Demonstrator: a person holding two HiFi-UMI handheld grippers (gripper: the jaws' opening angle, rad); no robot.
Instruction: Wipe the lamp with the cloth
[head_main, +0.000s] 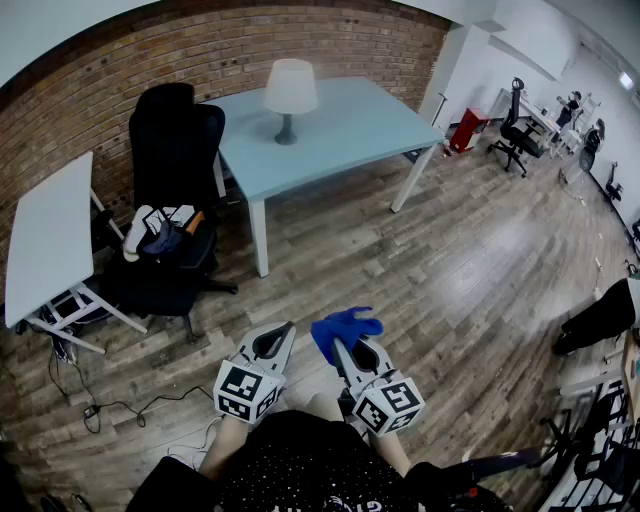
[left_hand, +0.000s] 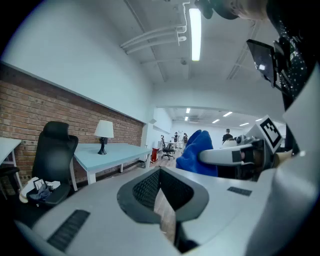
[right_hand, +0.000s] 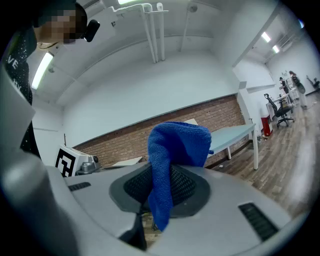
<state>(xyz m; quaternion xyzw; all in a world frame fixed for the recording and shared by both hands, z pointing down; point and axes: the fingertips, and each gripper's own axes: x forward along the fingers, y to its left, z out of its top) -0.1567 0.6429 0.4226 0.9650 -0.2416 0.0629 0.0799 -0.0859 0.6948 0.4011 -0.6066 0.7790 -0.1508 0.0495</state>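
Note:
A white-shaded lamp (head_main: 289, 93) stands on the light blue table (head_main: 350, 125) by the brick wall, several steps ahead of me; it also shows small in the left gripper view, lamp (left_hand: 103, 134). My right gripper (head_main: 351, 352) is shut on a blue cloth (head_main: 343, 328), which bunches up above the jaws, cloth (right_hand: 173, 152). In the right gripper view the cloth hides most of the lamp. My left gripper (head_main: 274, 343) is held beside the right one, shut with nothing in it. Both grippers hang low over the wooden floor, far from the lamp.
A black office chair (head_main: 173, 150) with clothes on its seat stands between me and the table's left end. A white table (head_main: 48, 240) is at the left, with cables (head_main: 100, 405) on the floor. More office chairs (head_main: 517, 125) stand at the far right.

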